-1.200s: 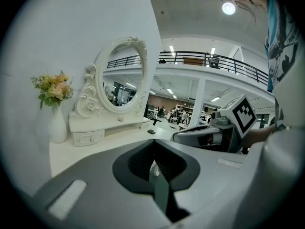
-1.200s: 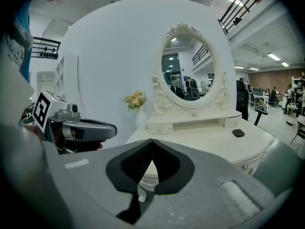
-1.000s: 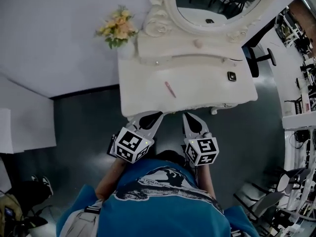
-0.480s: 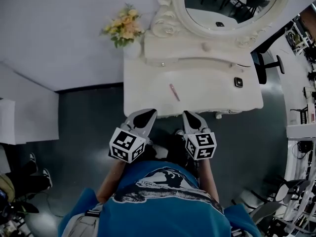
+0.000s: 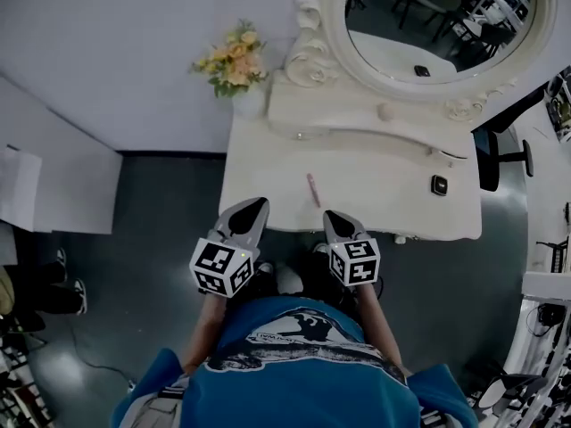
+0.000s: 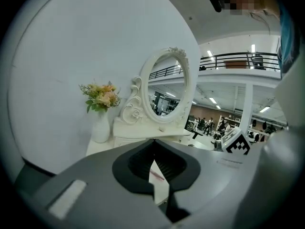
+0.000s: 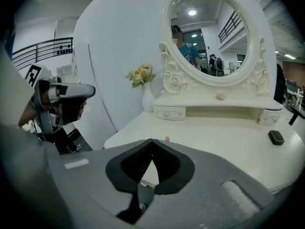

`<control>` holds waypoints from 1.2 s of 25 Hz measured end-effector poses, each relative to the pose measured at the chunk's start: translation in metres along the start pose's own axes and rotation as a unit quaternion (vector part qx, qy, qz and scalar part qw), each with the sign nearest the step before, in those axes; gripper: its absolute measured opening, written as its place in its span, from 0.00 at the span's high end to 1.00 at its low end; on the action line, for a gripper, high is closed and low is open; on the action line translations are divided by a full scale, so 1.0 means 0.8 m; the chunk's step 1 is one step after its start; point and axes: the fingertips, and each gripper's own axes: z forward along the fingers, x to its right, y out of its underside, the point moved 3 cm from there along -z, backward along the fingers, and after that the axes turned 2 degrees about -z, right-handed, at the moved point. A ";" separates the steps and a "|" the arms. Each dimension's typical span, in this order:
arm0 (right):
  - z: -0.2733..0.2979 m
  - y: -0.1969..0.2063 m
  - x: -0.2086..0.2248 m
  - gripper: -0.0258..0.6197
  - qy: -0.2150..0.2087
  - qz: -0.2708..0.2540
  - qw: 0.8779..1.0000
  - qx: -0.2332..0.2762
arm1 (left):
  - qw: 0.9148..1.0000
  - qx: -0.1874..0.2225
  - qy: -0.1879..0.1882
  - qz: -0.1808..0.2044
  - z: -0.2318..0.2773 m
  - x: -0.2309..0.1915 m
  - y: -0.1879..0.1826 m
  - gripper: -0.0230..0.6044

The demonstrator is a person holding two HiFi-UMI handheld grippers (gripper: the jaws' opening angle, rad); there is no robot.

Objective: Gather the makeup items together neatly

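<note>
Both grippers are brought forward to the front edge of the tabletop point(image 5: 375, 194) since earlier. Left gripper point(image 5: 261, 203): fingers together, nothing held. Right gripper point(image 5: 328, 214): likewise. Black compact point(image 5: 439, 185): near right edge. Pink makeup stick point(image 5: 313, 189): near front edge, centre.

Open hall: balcony railing point(image 6: 228, 61), staged vanity point(image 5: 375, 181)

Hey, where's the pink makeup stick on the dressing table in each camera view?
Head view: the pink makeup stick lies on the dressing table, slightly left of centre.
Left gripper view: low centre, seen through the opening between the jaws.
Right gripper view: only its tip, just above the jaw tips.
Shared landmark: the flower vase.
</note>
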 end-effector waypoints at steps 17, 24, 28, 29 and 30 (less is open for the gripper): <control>0.115 0.050 0.045 0.83 -0.040 -0.028 0.992 -0.114 | 0.992 0.007 -0.120 -0.024 -0.012 -0.001 0.006 0.95; 0.139 0.072 0.059 0.90 -0.034 -0.034 0.990 -0.136 | 0.986 0.005 -0.163 -0.037 -0.025 -0.002 0.016 0.95; 0.140 0.072 0.059 0.90 -0.047 -0.025 0.990 -0.133 | 0.985 0.002 -0.169 -0.035 -0.020 0.007 0.019 0.95; 0.140 0.072 0.059 0.90 -0.050 -0.023 0.990 -0.132 | 0.985 0.001 -0.167 -0.034 -0.016 0.011 0.020 0.95; 0.140 0.072 0.059 0.90 -0.052 -0.020 0.990 -0.132 | 0.986 0.000 -0.165 -0.033 -0.012 0.015 0.020 0.95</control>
